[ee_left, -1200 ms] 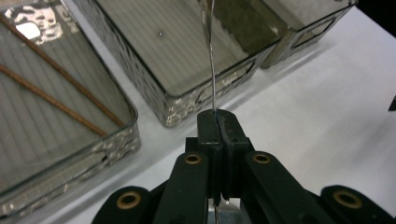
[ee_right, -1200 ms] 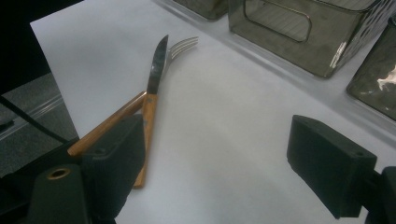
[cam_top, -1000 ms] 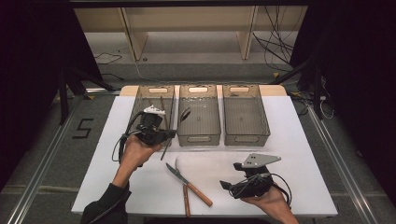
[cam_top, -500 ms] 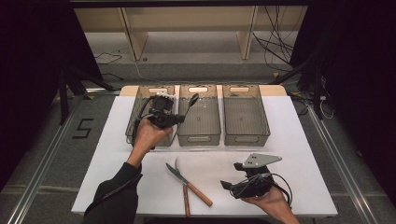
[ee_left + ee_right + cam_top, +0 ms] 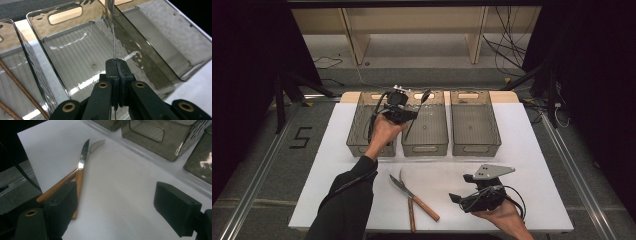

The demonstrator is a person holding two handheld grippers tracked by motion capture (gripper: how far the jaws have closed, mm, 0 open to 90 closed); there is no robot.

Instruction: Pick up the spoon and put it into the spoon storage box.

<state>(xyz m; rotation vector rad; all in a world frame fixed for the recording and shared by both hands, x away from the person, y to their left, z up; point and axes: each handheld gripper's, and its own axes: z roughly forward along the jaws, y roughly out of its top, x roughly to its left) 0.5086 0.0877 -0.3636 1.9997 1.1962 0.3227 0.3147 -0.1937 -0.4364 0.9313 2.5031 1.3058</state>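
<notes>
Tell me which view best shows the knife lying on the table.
The right gripper view: the knife lies close, blade crossing a fork, wooden handle plain. The high view shows the knife small, beside the right gripper.

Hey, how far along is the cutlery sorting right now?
Done: wooden-handled pieces already lie in the left bin. In hand: the left tongs are shut on a thin metal utensil held over the middle bin, not yet released. Left: a knife and a fork lie together on the white table by the open right tongs.
</notes>
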